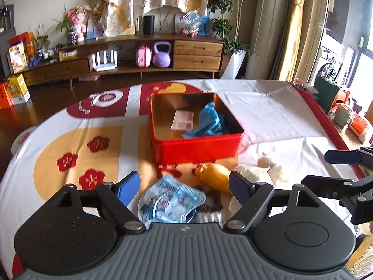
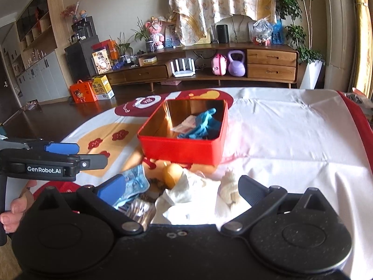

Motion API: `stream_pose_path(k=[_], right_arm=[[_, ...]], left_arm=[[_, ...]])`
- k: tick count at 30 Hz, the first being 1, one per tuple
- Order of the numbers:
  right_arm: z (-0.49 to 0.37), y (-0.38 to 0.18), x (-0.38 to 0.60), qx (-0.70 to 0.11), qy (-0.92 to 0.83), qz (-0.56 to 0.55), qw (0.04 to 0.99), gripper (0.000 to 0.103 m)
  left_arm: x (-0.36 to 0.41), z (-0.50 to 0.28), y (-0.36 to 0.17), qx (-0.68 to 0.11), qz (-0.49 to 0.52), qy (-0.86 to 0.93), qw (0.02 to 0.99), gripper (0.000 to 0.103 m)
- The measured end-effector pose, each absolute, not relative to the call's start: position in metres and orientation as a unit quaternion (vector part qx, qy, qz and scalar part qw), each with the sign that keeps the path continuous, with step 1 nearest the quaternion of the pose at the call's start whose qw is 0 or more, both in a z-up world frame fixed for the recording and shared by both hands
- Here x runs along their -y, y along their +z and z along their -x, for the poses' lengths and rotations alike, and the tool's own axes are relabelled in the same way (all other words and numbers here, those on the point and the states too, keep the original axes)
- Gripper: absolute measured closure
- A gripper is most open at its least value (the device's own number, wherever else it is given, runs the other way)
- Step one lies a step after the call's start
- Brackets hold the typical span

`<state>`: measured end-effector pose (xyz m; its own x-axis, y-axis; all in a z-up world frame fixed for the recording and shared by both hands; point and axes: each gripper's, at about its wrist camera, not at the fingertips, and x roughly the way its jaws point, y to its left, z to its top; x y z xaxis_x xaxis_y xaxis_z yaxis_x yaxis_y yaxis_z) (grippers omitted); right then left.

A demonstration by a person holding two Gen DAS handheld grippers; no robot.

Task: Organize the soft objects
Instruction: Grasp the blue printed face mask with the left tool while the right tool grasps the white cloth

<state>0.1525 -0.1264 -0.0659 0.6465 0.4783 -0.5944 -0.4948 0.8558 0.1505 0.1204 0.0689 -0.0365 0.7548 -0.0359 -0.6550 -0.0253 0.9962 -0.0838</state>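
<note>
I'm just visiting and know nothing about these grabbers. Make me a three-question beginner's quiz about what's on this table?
1. True or false: the red tin is empty.
2. What lies between the fingers of the left gripper? A) printed face mask B) kettlebell C) spoon
3. What colour is the glove inside the tin?

Key: 1 false, it holds a glove and a small packet. 2 A. 3 blue.

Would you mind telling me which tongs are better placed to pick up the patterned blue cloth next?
Left, probably. The left tongs are open with the blue cloth directly between them; the right tongs are over the white cloth.
</note>
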Motion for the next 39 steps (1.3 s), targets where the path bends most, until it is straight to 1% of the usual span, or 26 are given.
stream_pose_path(k=[14,20,26,29,35,38,39], right_arm=[[-0.152,-0.113,0.118,-0.365,0.256,0.032,0.894,0.001],[-0.161,-0.127,0.115,-0.380,0.255,0.038,0.888,0.004],[-0.171,-0.135,0.113,-0.386,0.251,0.039,0.887,0.010],[-0.178,-0.138,0.111,-0.388,0.251,0.036,0.886,0.014],[-0.187,-0.144,0.107,-0.392,0.246,0.039,0.885,0.028],[-0.188,-0.145,0.106,-0.393,0.248,0.040,0.885,0.039],[-0.187,-0.145,0.106,-0.393,0.248,0.041,0.885,0.046]], left_arm=[[-0.080,-0.128,-0.107,-0.406,0.047,0.021,0.913,0.020],[-0.084,-0.143,-0.130,-0.427,0.050,0.018,0.903,0.020],[-0.092,-0.158,-0.143,-0.435,0.056,0.016,0.899,0.019],[-0.091,-0.164,-0.144,-0.433,0.051,0.008,0.900,0.019],[-0.089,-0.173,-0.144,-0.431,0.039,-0.001,0.902,0.019],[-0.091,-0.173,-0.144,-0.425,0.043,-0.004,0.904,0.019],[-0.092,-0.173,-0.144,-0.424,0.045,-0.005,0.905,0.019]])
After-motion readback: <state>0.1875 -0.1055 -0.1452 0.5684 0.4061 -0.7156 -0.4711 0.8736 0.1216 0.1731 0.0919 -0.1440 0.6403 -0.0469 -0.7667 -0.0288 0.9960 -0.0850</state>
